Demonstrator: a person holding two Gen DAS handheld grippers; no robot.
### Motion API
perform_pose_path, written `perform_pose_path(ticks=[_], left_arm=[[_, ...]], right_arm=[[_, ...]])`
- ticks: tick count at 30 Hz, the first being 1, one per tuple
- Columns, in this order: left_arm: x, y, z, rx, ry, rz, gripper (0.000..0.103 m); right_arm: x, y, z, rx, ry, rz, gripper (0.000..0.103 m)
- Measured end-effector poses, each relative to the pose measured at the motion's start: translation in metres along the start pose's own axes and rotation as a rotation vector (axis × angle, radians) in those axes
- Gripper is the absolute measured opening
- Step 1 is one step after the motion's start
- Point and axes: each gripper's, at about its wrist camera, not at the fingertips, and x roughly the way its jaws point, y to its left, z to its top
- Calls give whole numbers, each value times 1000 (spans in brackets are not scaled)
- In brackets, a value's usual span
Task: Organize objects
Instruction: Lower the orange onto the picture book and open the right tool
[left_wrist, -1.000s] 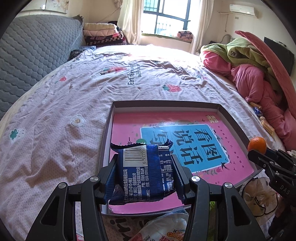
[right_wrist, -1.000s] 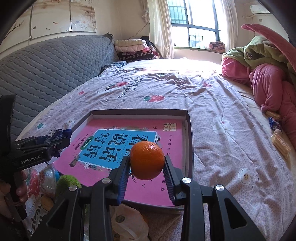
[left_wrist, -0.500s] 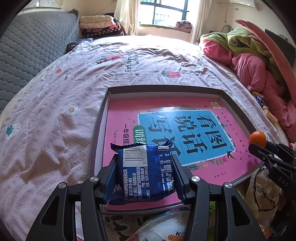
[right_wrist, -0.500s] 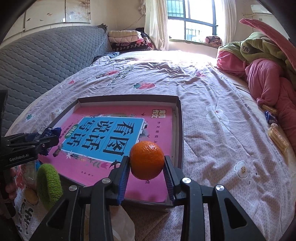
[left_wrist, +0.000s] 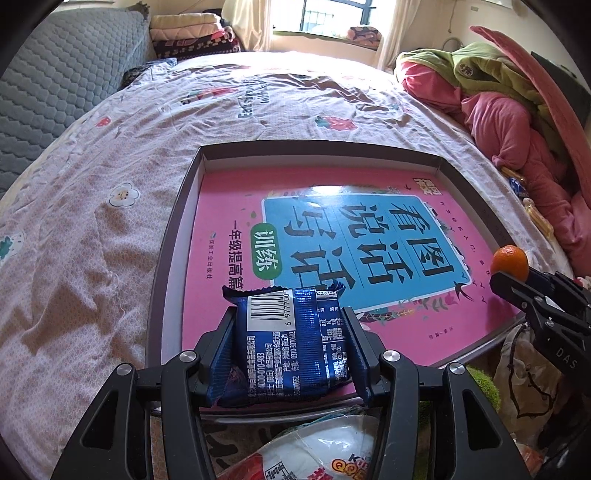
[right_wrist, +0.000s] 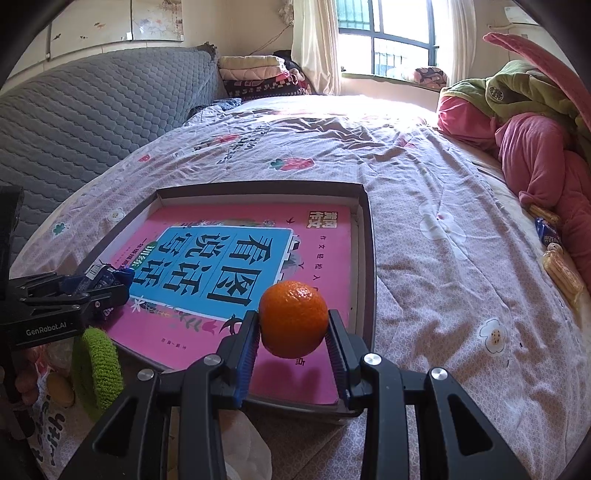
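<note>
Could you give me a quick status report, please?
Left gripper shut on blue packet. Right gripper shut on orange. Both over box; nothing in the way.

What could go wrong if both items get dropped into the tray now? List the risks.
1. The orange, pinched in the right gripper, is round and may roll across the glossy pink book lining the tray.
2. The blue snack packet in the left gripper hangs over the tray's near edge, so it may land on the rim or outside.
</note>
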Motion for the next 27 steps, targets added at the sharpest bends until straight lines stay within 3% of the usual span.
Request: perform_pose_path(ticks=[12, 27], left_arm=[[0, -6, -2, 26, 8, 20, 55], [-5, -11, -2, 49, 8, 17, 55]], right_arm=[[11, 7, 2, -41, 75, 9, 37], [10, 6, 3, -31, 77, 20, 37]])
